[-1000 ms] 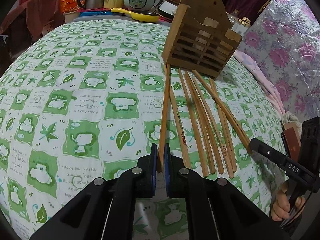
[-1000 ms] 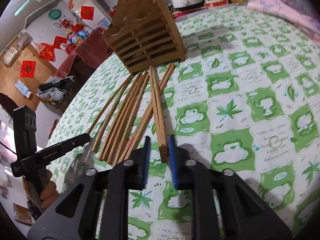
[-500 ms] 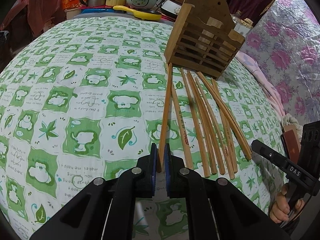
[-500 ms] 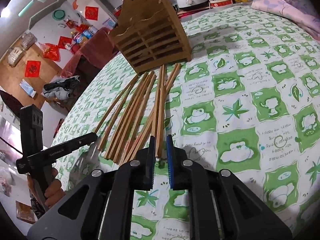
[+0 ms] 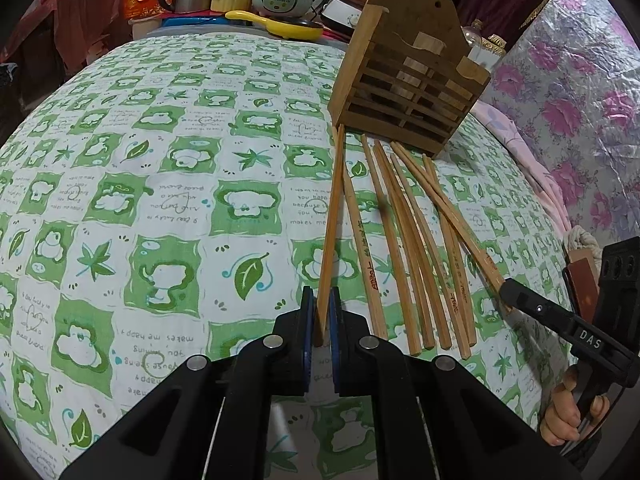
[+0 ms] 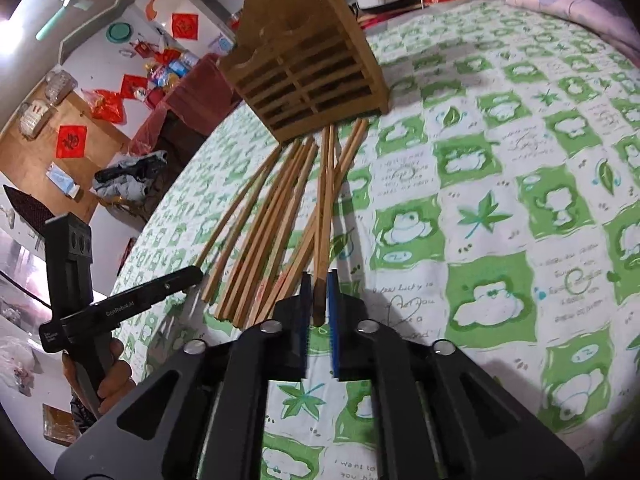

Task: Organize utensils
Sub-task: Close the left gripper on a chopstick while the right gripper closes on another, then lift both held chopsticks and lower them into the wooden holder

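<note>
On a green-checked tablecloth (image 5: 168, 208), the left gripper (image 5: 319, 320) pinches the near end of one chopstick (image 5: 332, 224); the right gripper (image 6: 318, 300) is closing on another chopstick (image 6: 325, 200). Both sticks point lengthwise away toward the wooden holder (image 5: 408, 88), beside the loose chopsticks (image 5: 420, 248).

Wooden chopsticks (image 5: 404, 236) lie fanned on the green-and-white patterned cloth, their far tips gathered at the foot of a slatted wooden holder (image 5: 408, 80) standing upright. 1 chopstick (image 5: 330, 236) at the fan's edge slants up off the cloth, apart from the rest.
</note>
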A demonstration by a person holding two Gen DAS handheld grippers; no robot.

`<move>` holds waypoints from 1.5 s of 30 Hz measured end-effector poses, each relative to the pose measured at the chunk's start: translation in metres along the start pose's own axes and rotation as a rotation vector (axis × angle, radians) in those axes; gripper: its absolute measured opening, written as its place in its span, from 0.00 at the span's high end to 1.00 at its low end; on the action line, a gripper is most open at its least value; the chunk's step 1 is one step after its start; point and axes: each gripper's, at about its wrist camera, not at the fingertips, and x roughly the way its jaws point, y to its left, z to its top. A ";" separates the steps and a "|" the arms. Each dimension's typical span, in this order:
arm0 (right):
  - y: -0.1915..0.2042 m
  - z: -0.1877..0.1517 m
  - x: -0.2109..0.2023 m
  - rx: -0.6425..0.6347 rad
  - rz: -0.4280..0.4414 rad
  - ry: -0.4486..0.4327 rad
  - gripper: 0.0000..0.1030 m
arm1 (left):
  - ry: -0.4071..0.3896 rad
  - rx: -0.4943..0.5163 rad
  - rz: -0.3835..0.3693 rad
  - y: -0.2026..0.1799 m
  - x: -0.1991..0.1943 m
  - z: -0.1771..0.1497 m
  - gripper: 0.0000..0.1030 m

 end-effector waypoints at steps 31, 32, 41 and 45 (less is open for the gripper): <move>0.074 0.071 -0.081 -0.225 -0.155 -0.355 0.94 | -0.312 0.218 0.051 -0.107 -0.106 0.105 0.94; 0.077 0.076 -0.083 -0.233 -0.159 -0.366 0.94 | -0.324 0.223 0.051 -0.111 -0.109 0.111 0.94; 0.107 0.122 -0.106 -0.290 -0.177 -0.483 0.94 | -0.458 0.233 0.050 -0.138 -0.150 0.167 0.94; 0.127 0.147 -0.128 -0.315 -0.197 -0.599 0.94 | -0.539 0.231 0.072 -0.145 -0.167 0.184 0.94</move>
